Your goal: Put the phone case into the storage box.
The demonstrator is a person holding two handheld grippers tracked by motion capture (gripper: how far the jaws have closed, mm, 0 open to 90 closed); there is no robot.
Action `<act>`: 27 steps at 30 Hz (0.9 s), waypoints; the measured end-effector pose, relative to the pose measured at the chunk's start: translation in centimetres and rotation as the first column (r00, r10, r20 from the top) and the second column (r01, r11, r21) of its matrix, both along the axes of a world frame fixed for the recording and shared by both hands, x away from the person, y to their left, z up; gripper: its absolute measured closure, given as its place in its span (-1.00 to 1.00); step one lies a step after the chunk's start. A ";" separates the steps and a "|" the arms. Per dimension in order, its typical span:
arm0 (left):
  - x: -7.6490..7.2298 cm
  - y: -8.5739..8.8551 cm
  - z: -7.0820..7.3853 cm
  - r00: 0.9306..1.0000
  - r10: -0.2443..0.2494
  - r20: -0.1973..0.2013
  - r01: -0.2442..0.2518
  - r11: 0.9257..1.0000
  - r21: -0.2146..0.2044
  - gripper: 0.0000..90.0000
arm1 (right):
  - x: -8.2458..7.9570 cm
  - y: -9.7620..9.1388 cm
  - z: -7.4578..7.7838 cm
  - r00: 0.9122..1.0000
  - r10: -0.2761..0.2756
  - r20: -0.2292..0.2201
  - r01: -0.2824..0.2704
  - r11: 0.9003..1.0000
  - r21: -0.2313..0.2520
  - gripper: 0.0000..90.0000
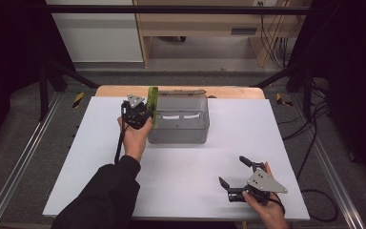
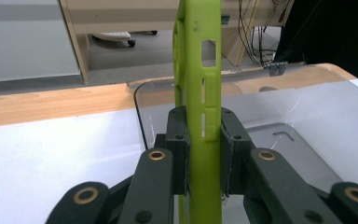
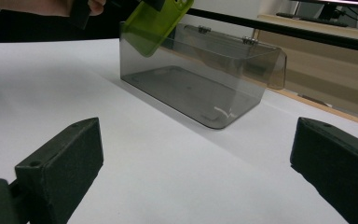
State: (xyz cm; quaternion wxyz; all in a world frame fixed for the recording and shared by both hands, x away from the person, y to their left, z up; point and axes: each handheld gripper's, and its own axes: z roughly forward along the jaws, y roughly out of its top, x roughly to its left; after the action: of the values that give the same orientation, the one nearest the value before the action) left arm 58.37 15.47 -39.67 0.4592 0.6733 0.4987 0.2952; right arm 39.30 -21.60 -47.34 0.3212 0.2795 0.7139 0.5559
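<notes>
high view: left gripper (image 1: 145, 113) sits mid-frame, upper left of centre, jaws clenched on a lime green phone case (image 1: 152, 102) held on edge at the left end wall of the smoky clear box (image 1: 178, 121). the edge-on hold probably lets the case slip in past the wall. box lid (image 1: 183, 91) is flipped back behind it. right gripper (image 1: 233, 174) rests low right on the white bench (image 1: 76, 157), well apart from the box, jaws released, likely just parked out of the way.

left gripper view: jaws pinch the case (image 2: 204, 107) by its flat faces, upright in centre frame, w/ the box rim (image 2: 261, 93) just beyond and to the right.

right gripper view: own jaws spread wide at the bottom corners, nothing btwn them. the case (image 3: 156, 21) is tilted at the top, at the box's near left corner (image 3: 191, 79), partly inside as far as can be judged.
</notes>
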 end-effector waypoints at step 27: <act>0.3 -0.1 -1.1 0.995 0.000 -0.101 -0.005 0.999 -0.048 0.71 | 0.0 0.1 -0.1 1.000 -0.002 -0.014 0.002 1.000 -0.011 -0.94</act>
State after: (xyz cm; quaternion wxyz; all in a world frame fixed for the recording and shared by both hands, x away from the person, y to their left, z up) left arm 58.72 15.38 -40.73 0.4492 0.6753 0.5292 0.2493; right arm 39.31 -21.51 -47.41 0.3182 0.2822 0.7190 0.5496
